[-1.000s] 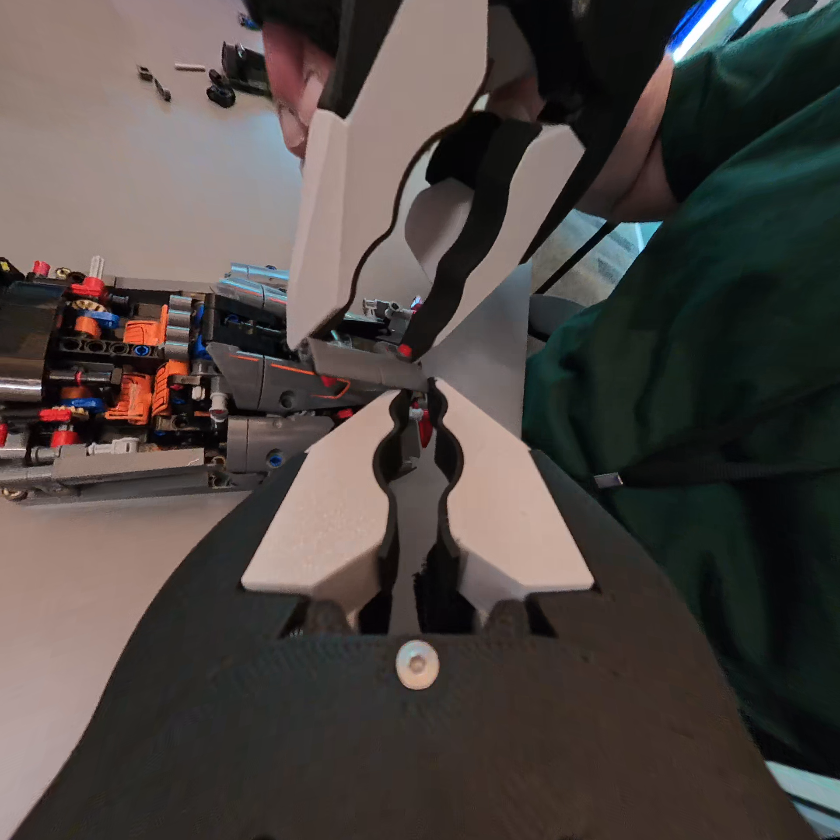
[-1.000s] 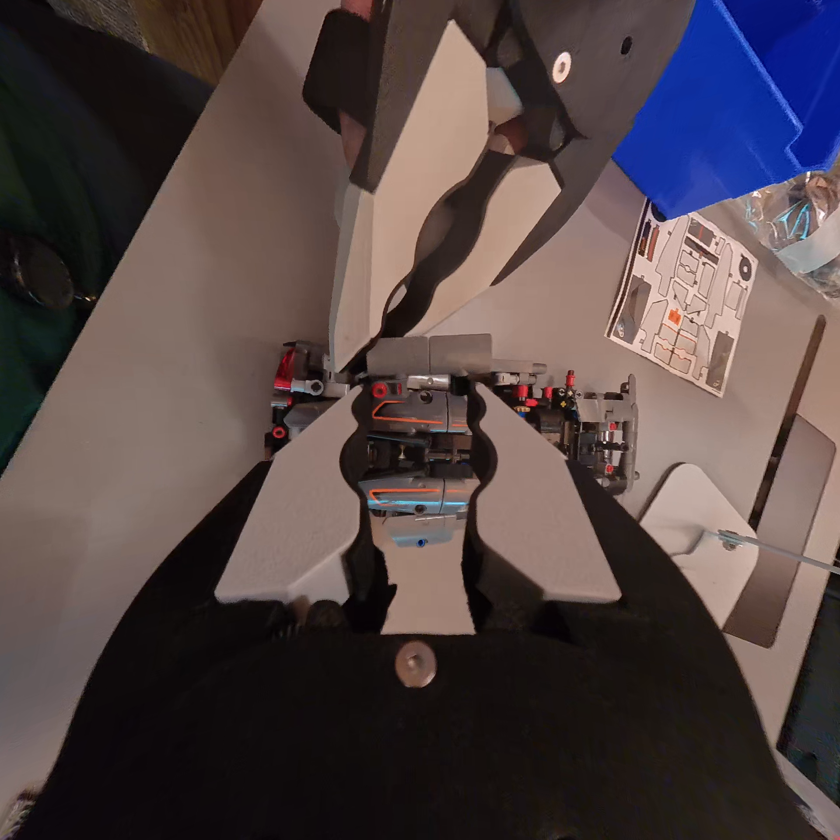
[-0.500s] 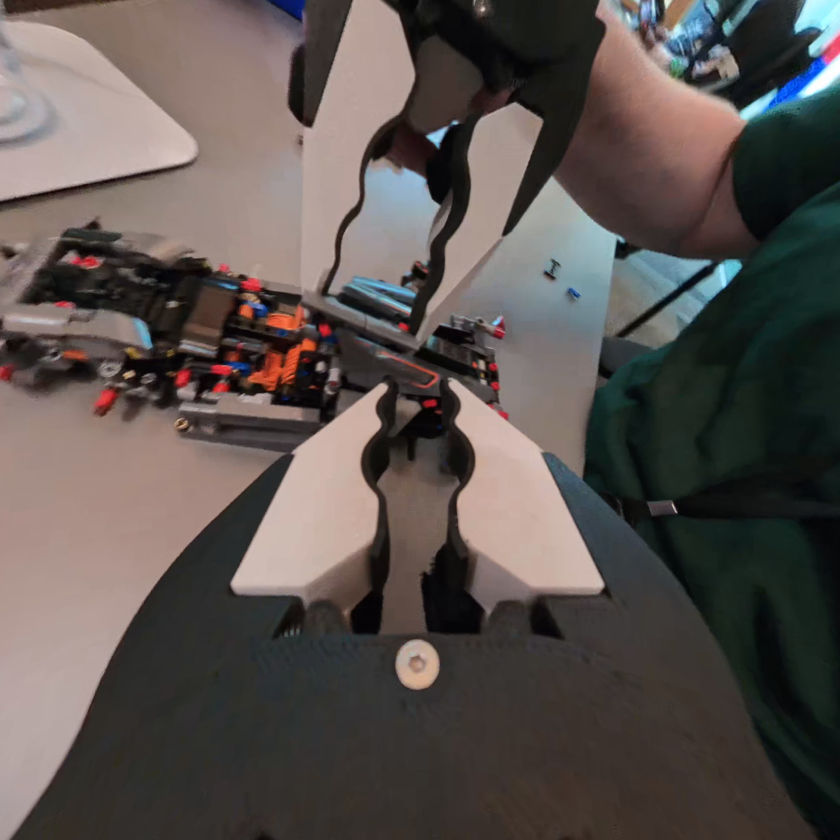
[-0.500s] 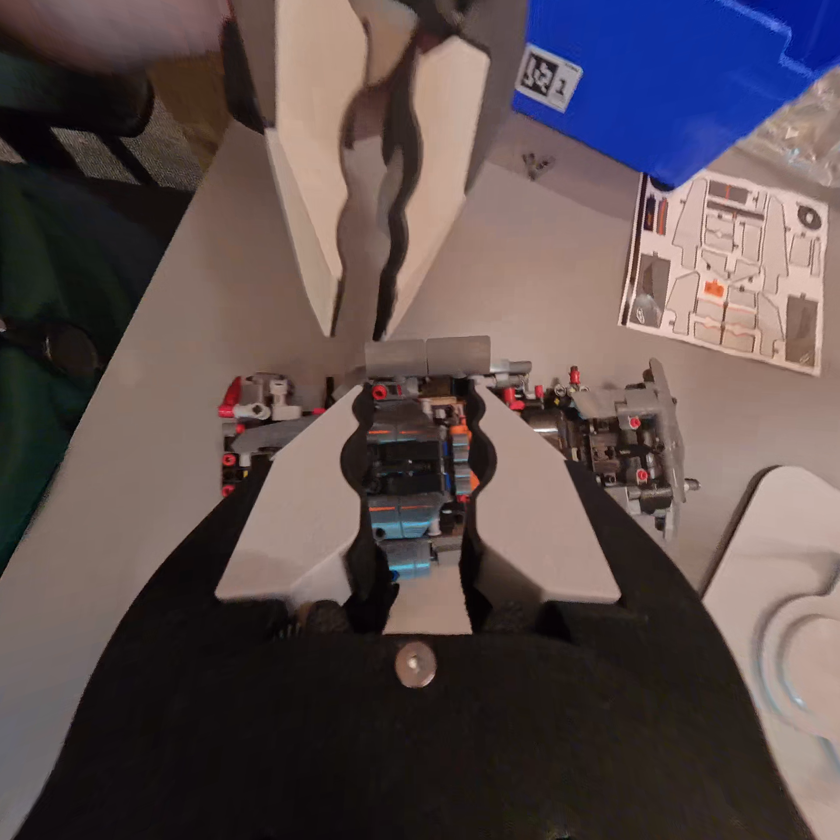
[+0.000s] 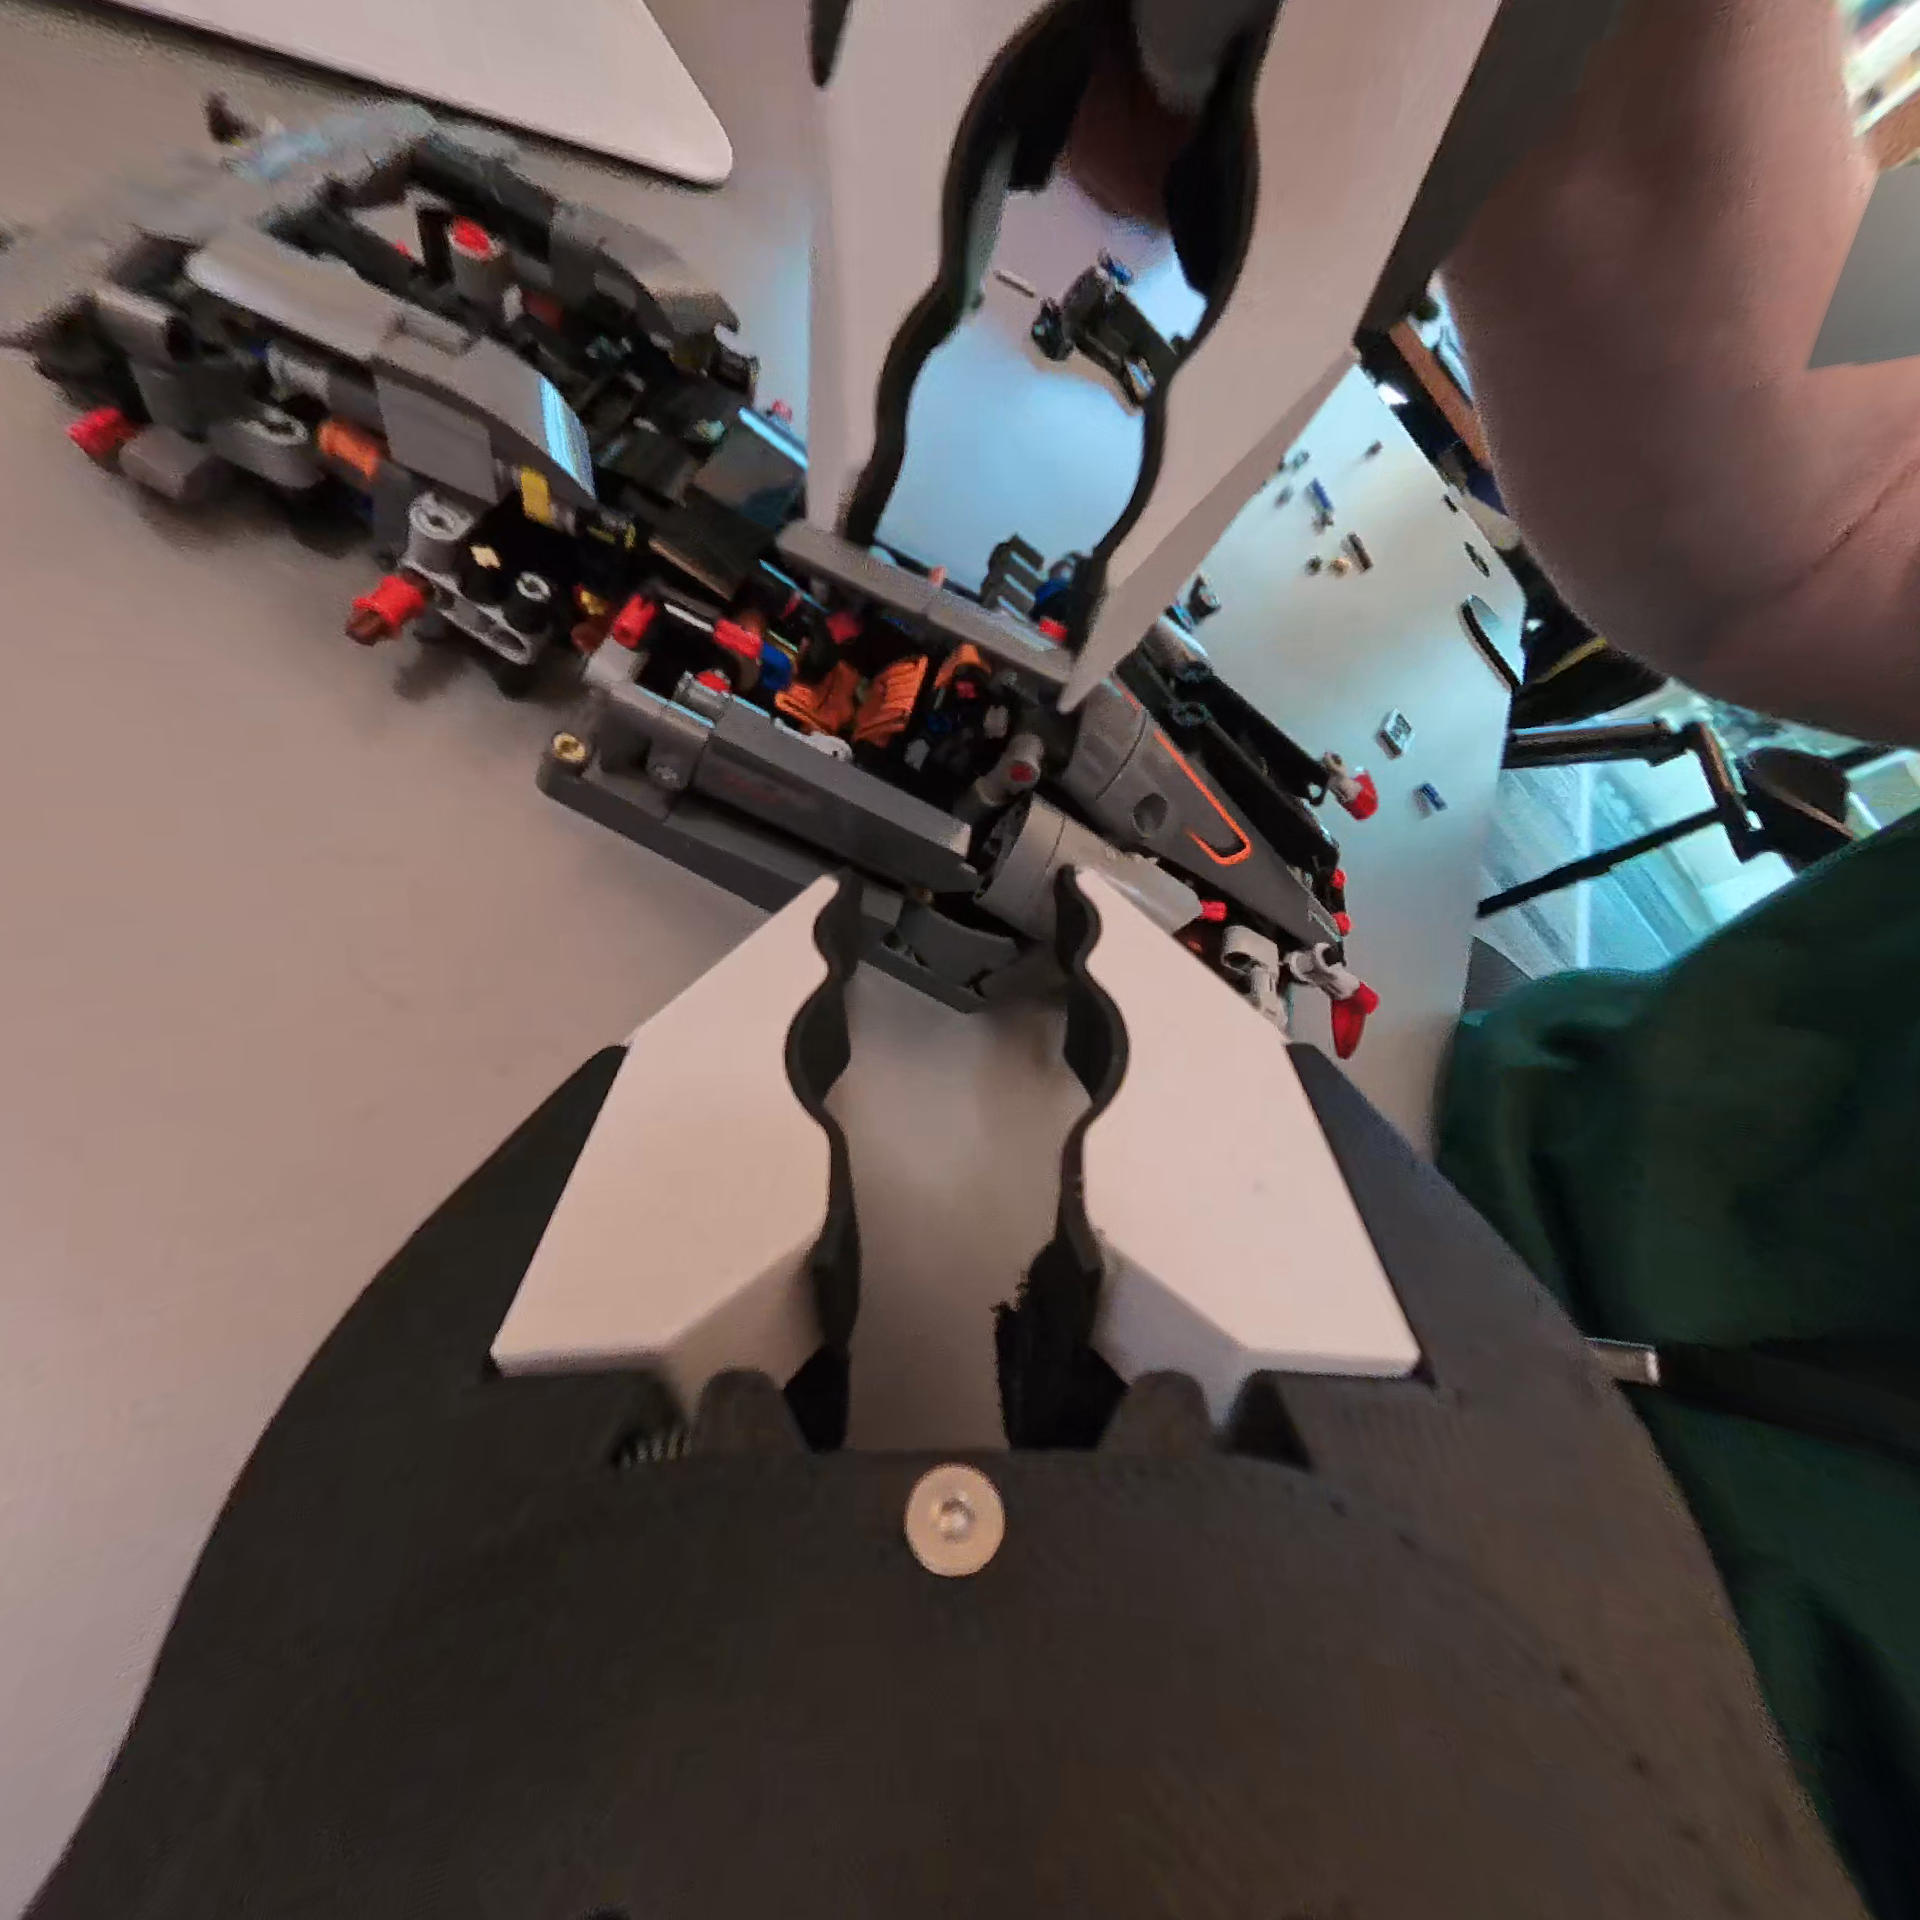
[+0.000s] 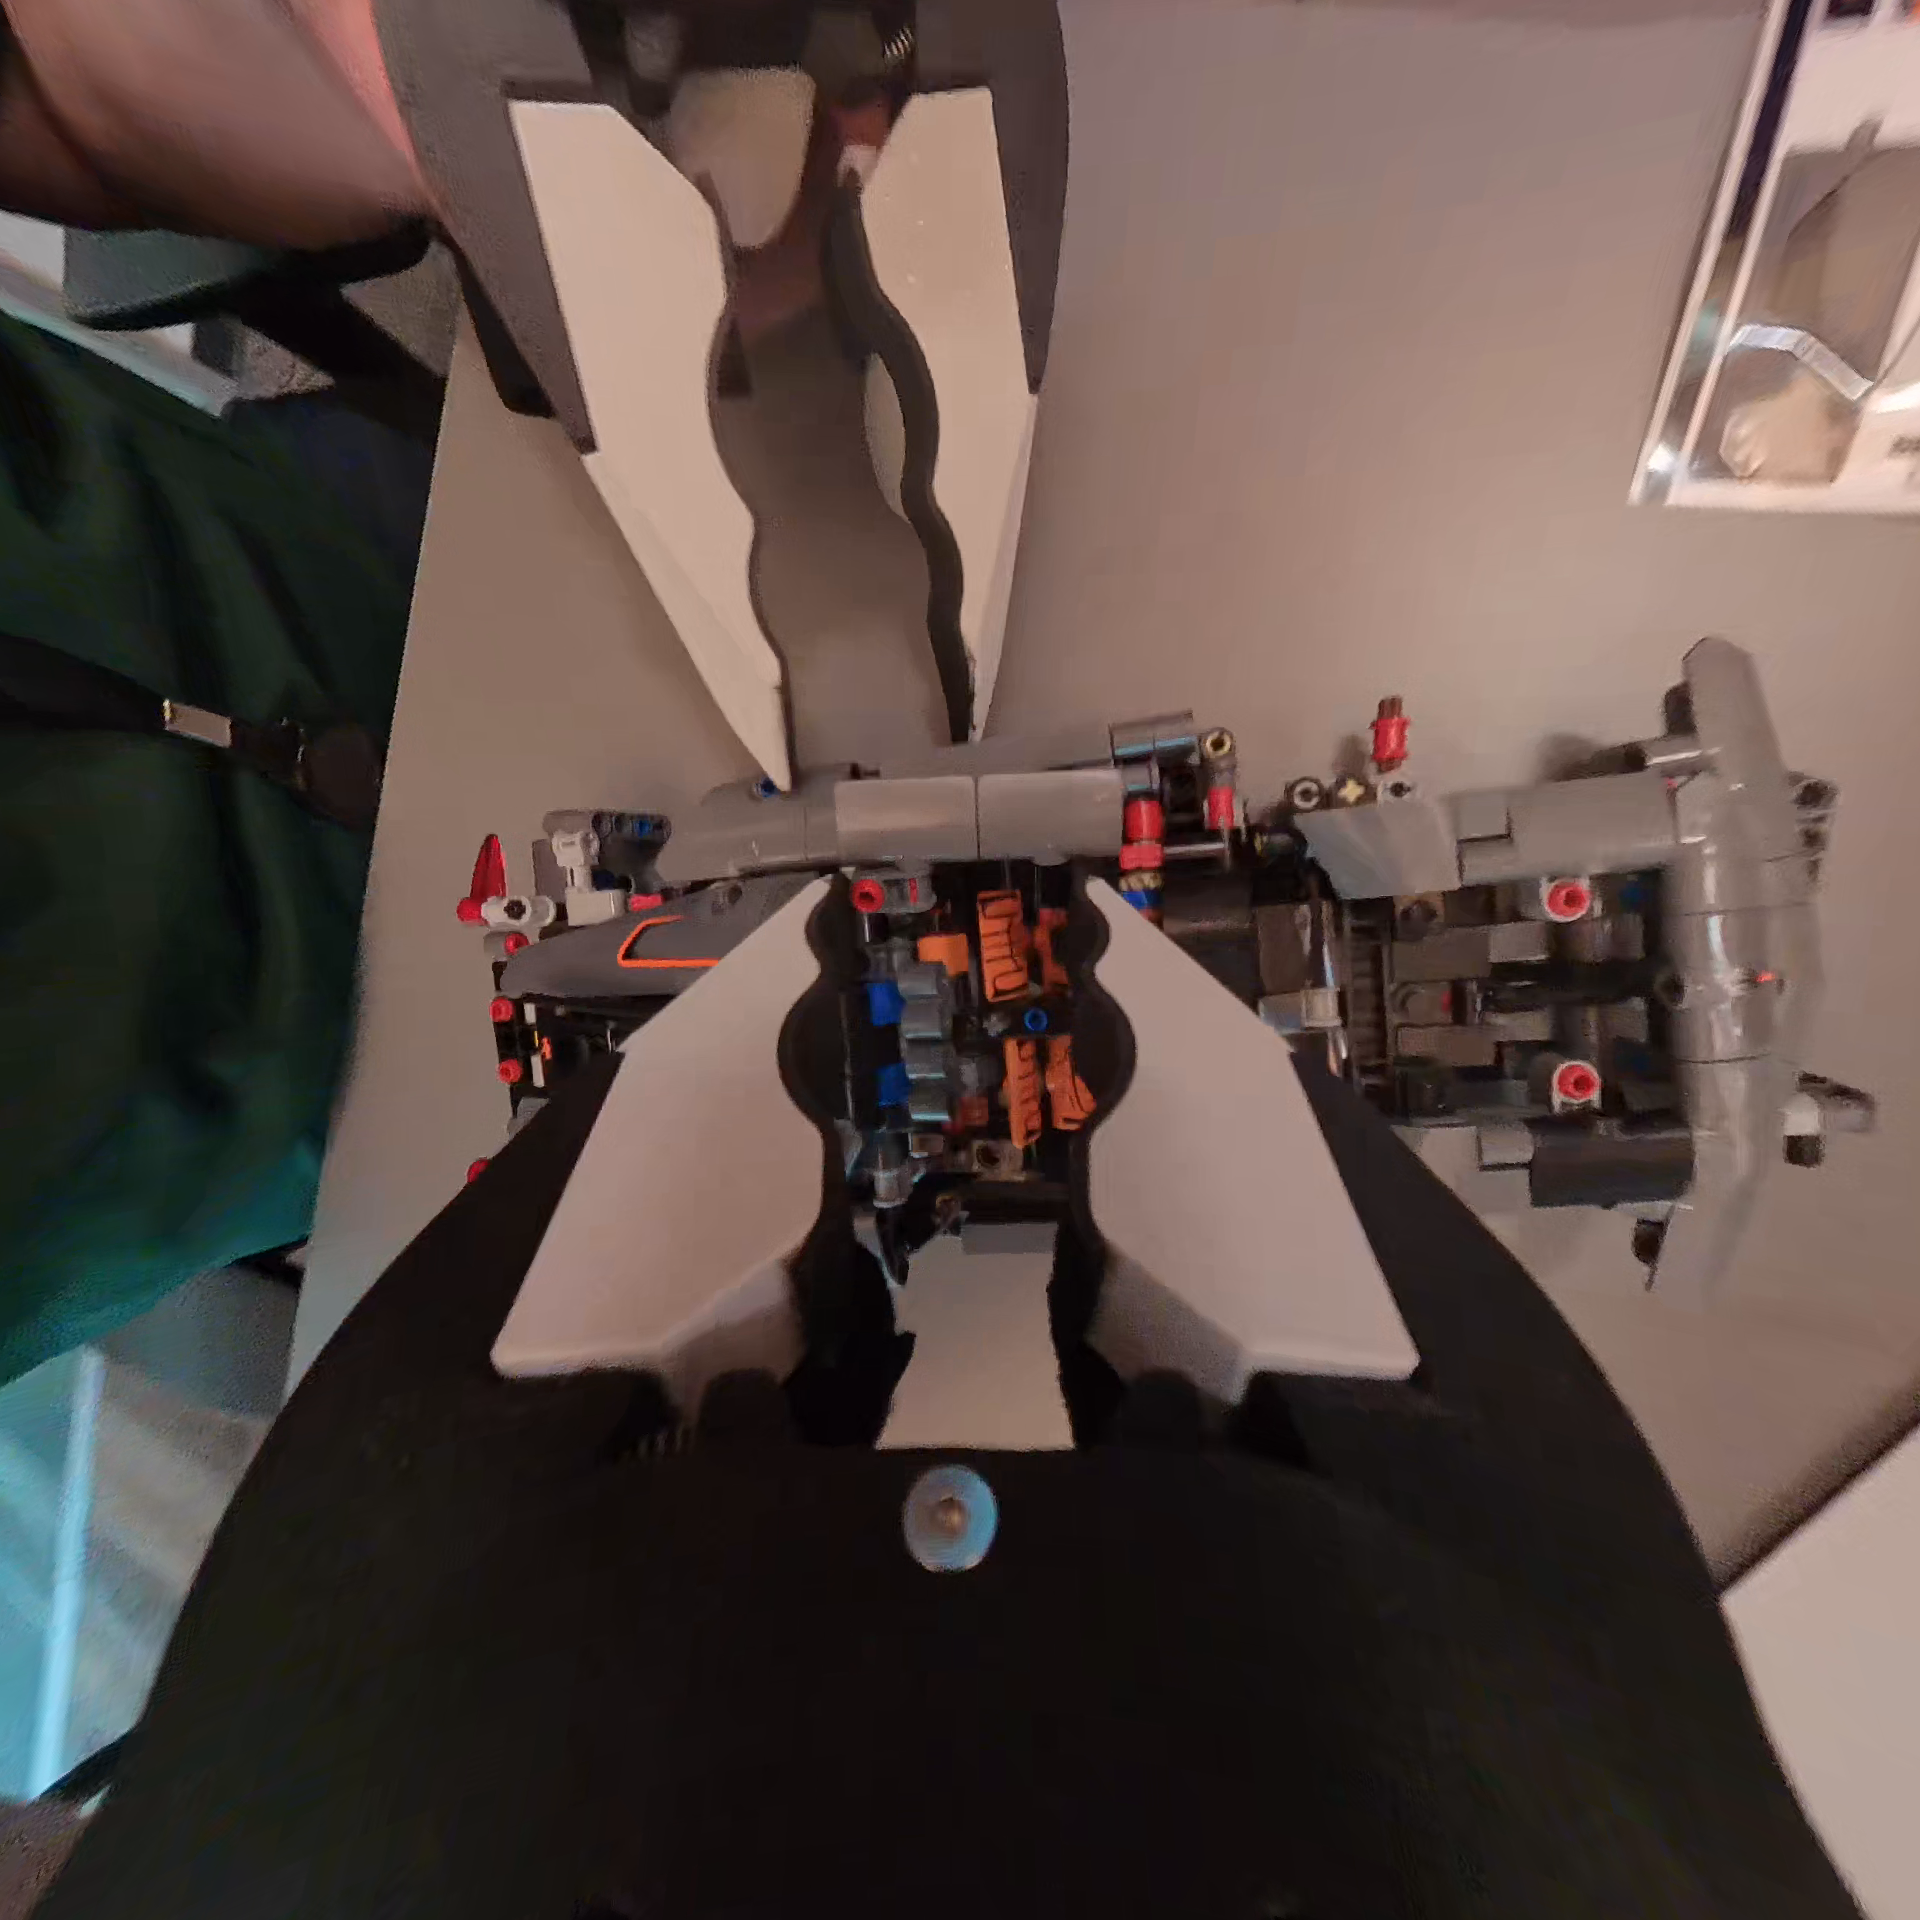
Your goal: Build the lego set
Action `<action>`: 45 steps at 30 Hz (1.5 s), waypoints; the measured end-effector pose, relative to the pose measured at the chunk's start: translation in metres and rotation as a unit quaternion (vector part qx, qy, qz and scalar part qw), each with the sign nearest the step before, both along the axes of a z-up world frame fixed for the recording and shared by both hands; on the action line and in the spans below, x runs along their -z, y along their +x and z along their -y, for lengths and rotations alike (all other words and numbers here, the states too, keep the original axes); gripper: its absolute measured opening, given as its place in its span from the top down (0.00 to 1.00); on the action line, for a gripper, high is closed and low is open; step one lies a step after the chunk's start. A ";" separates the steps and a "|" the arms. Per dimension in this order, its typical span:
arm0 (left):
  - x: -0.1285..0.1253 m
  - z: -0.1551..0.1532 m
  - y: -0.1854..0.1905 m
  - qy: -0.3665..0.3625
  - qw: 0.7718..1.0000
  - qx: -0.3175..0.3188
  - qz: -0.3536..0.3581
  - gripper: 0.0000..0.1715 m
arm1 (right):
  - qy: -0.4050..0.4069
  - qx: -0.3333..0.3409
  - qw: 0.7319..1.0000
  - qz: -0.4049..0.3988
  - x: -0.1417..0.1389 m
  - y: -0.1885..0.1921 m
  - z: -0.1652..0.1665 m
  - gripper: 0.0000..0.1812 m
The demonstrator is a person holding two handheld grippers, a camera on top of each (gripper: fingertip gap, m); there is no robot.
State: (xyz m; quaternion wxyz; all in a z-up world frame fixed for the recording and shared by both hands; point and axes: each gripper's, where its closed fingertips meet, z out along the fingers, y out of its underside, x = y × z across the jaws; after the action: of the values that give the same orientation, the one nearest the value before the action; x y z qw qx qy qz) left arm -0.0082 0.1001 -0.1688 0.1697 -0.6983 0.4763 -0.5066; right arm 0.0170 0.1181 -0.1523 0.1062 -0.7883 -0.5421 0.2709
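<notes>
The partly built grey and black lego car [image 5: 810, 774] lies on its wheels' side on the grey table [image 5: 260, 987]. It has orange engine parts [image 6: 1003, 940] and red pins. My left gripper [image 5: 951, 894] is open, and its tips are at the car's near side panel. In the right wrist view, my left gripper [image 6: 873, 753] reaches in from the top and touches the car's [image 6: 1507, 831] far grey beam. My right gripper [image 6: 956, 888] is open wide and empty over the engine section. In the left wrist view, it [image 5: 956, 613] comes down from above.
A white stand base [image 5: 468, 73] lies behind the car. Loose small parts [image 5: 1340, 545] are scattered on the far table. A person's forearm [image 5: 1662, 364] and green shirt [image 5: 1714, 1299] fill the right. The table edge [image 6: 416, 675] runs along the left, and a shiny stand [image 6: 1808, 270] is at the upper right. My right fingertips sit around 4 cm from my left ones.
My left gripper has opened wider. My right gripper has moved along the car from the striped rear panels to the orange engine section. Both views have swung round the car.
</notes>
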 end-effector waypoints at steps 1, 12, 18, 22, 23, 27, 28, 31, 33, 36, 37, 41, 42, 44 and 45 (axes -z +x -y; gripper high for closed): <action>0.001 0.003 0.000 -0.009 1.000 0.008 -0.002 0.78 | -0.015 -0.003 1.000 0.007 0.003 0.001 0.000 0.79; -0.009 0.007 0.008 -0.106 0.994 0.025 0.029 0.78 | -0.102 -0.034 0.992 0.059 0.013 0.006 0.006 0.78; -0.016 0.005 0.011 -0.119 0.991 0.018 0.053 0.79 | -0.113 -0.039 0.990 0.075 0.012 0.010 0.009 0.79; -0.025 0.002 0.012 -0.127 0.988 0.010 0.084 0.79 | -0.118 -0.048 0.989 0.079 0.011 0.012 0.009 0.79; -0.027 0.000 0.011 -0.131 0.987 0.007 0.091 0.79 | -0.120 -0.048 0.989 0.076 0.010 0.012 0.009 0.79; -0.025 0.003 0.010 -0.137 0.987 0.006 0.080 0.79 | -0.122 -0.052 0.989 0.070 0.008 0.013 0.010 0.79; -0.020 0.000 0.008 -0.125 0.990 -0.005 0.066 0.77 | -0.121 -0.053 0.989 0.069 0.007 0.013 0.010 0.79; -0.010 0.000 0.002 -0.114 0.993 -0.016 0.030 0.74 | -0.120 -0.056 0.989 0.067 0.008 0.013 0.010 0.79; -0.008 -0.001 0.004 -0.127 0.991 -0.017 0.025 0.71 | -0.118 -0.058 0.989 0.064 0.008 0.013 0.010 0.79; -0.006 0.003 0.012 -0.144 0.989 -0.004 0.017 0.70 | -0.114 -0.060 0.990 0.056 0.009 0.013 0.010 0.79; -0.005 0.004 0.014 -0.150 0.989 -0.001 0.014 0.69 | -0.113 -0.059 0.990 0.052 0.009 0.013 0.010 0.79; -0.009 0.009 0.021 -0.187 0.982 0.006 0.029 0.71 | -0.112 -0.062 0.991 0.044 0.011 0.015 0.012 0.79; -0.012 0.009 0.022 -0.200 0.979 0.004 0.038 0.72 | -0.112 -0.064 0.991 0.042 0.012 0.016 0.012 0.79; -0.014 0.009 0.023 -0.212 0.976 0.002 0.047 0.72 | -0.112 -0.064 0.991 0.031 0.012 0.016 0.012 0.79; -0.014 0.009 0.023 -0.216 0.975 0.000 0.050 0.72 | -0.112 -0.064 0.991 0.025 0.012 0.016 0.012 0.79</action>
State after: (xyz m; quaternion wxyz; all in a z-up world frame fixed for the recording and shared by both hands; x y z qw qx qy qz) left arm 0.0153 0.0912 -0.1543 0.0385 -0.6922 0.3461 -0.6321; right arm 0.0332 0.1061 -0.1641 -0.0141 -0.7654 -0.5603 0.3164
